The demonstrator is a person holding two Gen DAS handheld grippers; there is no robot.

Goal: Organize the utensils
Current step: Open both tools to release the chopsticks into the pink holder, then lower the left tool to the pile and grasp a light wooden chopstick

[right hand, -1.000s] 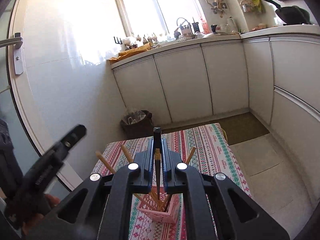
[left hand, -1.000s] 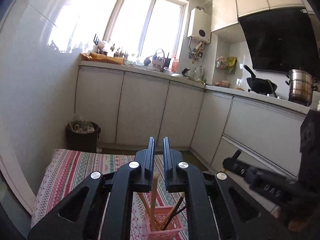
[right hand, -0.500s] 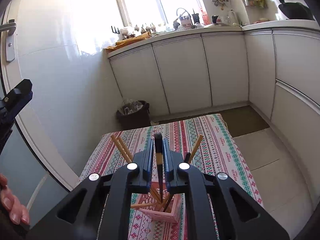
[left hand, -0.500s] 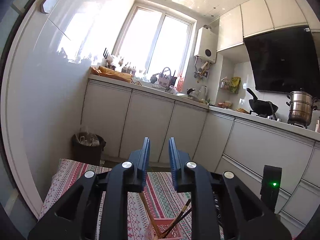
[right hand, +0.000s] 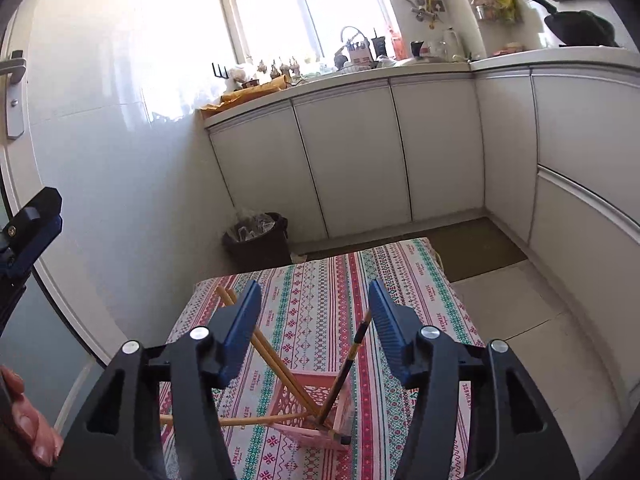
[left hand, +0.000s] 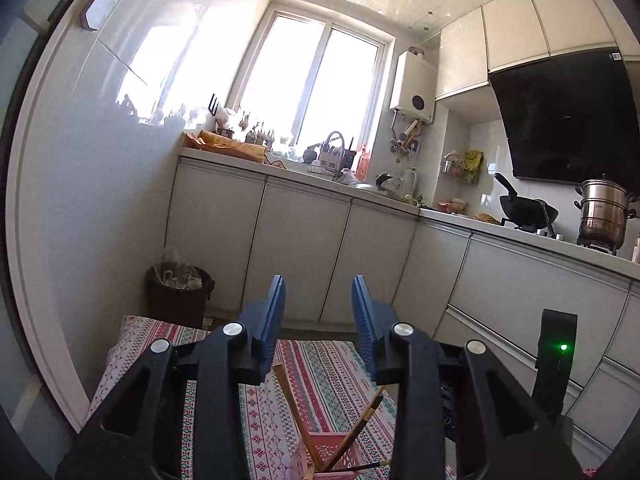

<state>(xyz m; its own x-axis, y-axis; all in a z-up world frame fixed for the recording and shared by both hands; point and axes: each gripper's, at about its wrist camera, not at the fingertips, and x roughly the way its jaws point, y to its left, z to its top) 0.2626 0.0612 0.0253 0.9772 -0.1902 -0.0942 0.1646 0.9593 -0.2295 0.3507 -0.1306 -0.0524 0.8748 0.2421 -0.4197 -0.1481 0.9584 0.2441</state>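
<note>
A pink slotted basket [right hand: 316,408] stands on a striped tablecloth [right hand: 320,300] and holds several chopsticks [right hand: 276,360], wooden ones leaning left and a dark-tipped one [right hand: 352,356] leaning right. My right gripper [right hand: 314,296] is open and empty above the basket. My left gripper [left hand: 318,292] is open and empty, raised higher, with the basket [left hand: 336,452] and chopsticks [left hand: 294,404] low between its arms. The left gripper's tip also shows at the left edge of the right wrist view [right hand: 30,228].
White kitchen cabinets [right hand: 352,160] run along the far wall and the right. A dark waste bin [right hand: 258,240] stands on the floor beyond the table. A wok [left hand: 526,206] and steel pot [left hand: 604,212] sit on the counter. A white door [right hand: 80,160] is at the left.
Both grippers have opened. The right one let go of the dark-tipped chopstick, which now leans in the basket. The left one released its wooden chopstick and rose, tilting upward.
</note>
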